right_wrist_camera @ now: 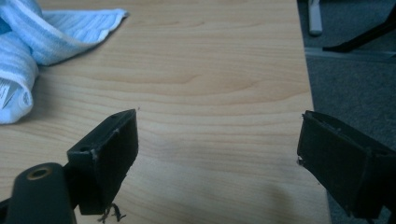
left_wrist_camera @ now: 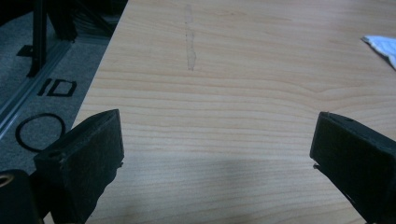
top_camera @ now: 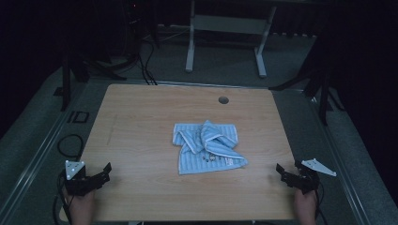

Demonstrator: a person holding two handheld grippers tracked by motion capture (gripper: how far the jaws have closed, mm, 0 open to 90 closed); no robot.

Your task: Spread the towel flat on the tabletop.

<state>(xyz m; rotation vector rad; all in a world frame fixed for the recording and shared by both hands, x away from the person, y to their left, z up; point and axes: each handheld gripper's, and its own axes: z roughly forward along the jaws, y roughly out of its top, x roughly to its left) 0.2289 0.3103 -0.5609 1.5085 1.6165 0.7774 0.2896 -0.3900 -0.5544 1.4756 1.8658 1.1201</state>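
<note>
A crumpled light-blue striped towel (top_camera: 209,145) lies near the middle of the wooden table (top_camera: 141,117). My left gripper (top_camera: 104,171) rests at the table's near left corner, jaws wide apart with nothing between them. In the left gripper view its gripper (left_wrist_camera: 217,140) frames bare wood, with a towel corner (left_wrist_camera: 380,46) at far right. My right gripper (top_camera: 283,173) sits at the near right corner, also open and empty. In the right gripper view the towel (right_wrist_camera: 42,42) lies at upper left, well ahead of the gripper (right_wrist_camera: 217,135).
A round cable hole (top_camera: 223,100) sits near the table's far edge. Grey carpet (top_camera: 33,136) surrounds the table, with black stand legs (top_camera: 70,79) and cables at left, another stand (top_camera: 321,93) at right, and a white frame (top_camera: 225,28) behind.
</note>
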